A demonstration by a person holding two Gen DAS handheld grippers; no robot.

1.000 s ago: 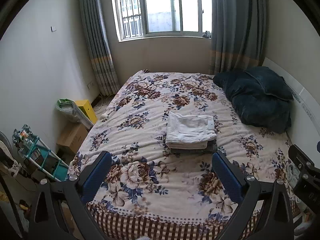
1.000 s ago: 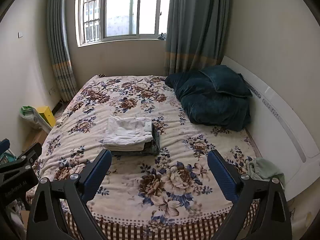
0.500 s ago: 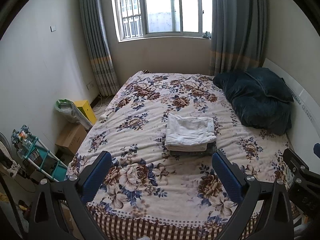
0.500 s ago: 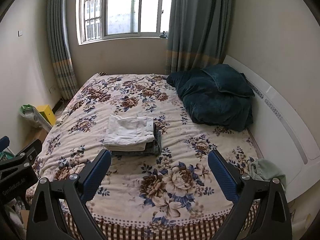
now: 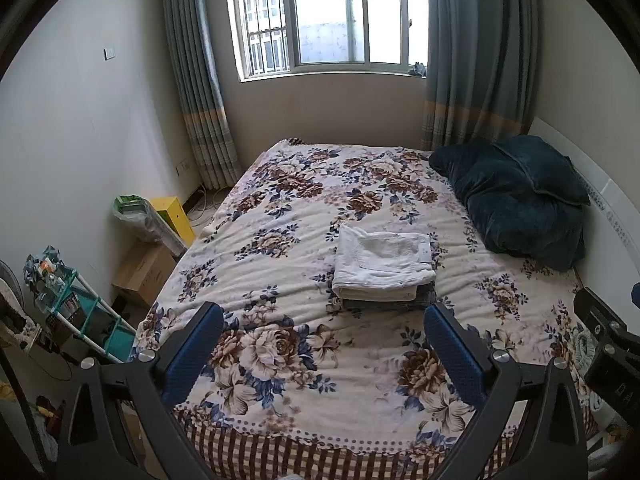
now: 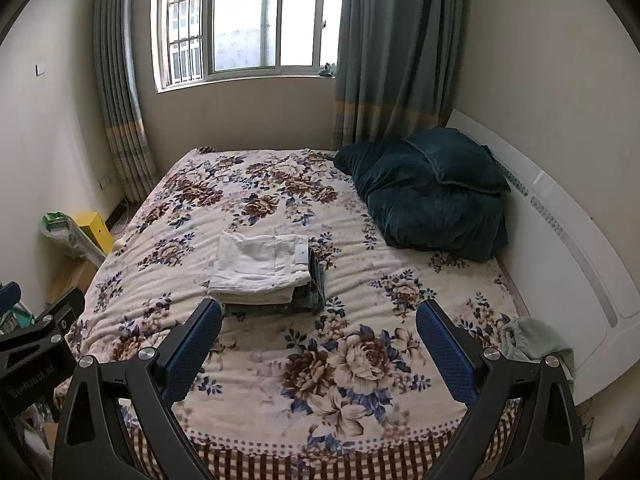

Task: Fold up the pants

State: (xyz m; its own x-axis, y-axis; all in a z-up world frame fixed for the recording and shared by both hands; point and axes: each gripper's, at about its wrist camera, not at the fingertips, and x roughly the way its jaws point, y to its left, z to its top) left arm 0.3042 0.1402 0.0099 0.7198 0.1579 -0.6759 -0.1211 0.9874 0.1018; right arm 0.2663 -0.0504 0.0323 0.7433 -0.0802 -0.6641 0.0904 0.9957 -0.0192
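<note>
Left wrist view: white pants (image 5: 384,266) folded at twelve o'clock, judged soft, light; folded edge recommended. Left gripper (image 5: 324,344) and right gripper (image 6: 318,340) are held wide, empty.

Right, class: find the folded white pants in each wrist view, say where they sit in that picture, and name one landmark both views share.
Left wrist view: the folded white pants lie just right of centre, topping a darker folded garment, above the right fingertip.
Right wrist view: the folded white pants lie left of centre, above the left fingertip.
Shared landmark: the dark teal pillow at the bed's right side.
</note>
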